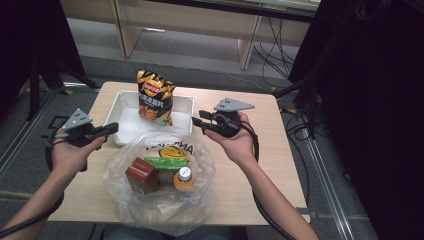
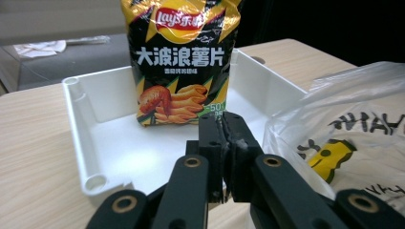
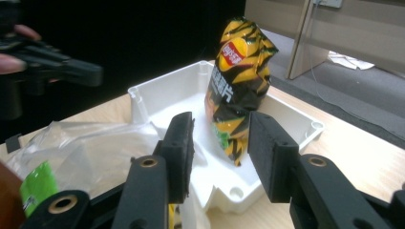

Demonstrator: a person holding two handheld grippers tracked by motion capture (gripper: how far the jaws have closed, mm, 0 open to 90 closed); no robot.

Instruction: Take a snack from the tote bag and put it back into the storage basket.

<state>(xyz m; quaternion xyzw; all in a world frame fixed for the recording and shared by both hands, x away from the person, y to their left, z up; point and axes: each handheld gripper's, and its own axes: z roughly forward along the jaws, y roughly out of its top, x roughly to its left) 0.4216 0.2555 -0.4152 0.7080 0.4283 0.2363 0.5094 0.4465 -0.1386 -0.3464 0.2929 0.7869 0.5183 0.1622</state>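
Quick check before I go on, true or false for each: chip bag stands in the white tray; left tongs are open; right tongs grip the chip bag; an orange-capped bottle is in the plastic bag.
1. The chip bag stands in the white tray. True.
2. The left tongs are open. False: they are shut, with nothing between them.
3. The right tongs grip the chip bag. False: they are open, short of it.
4. A bottle is in the plastic bag. True, though its cap looks grey.

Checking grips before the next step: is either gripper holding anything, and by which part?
Nothing is held. The left gripper is shut on nothing; the right gripper is open, with the chip bag standing free in the tray.
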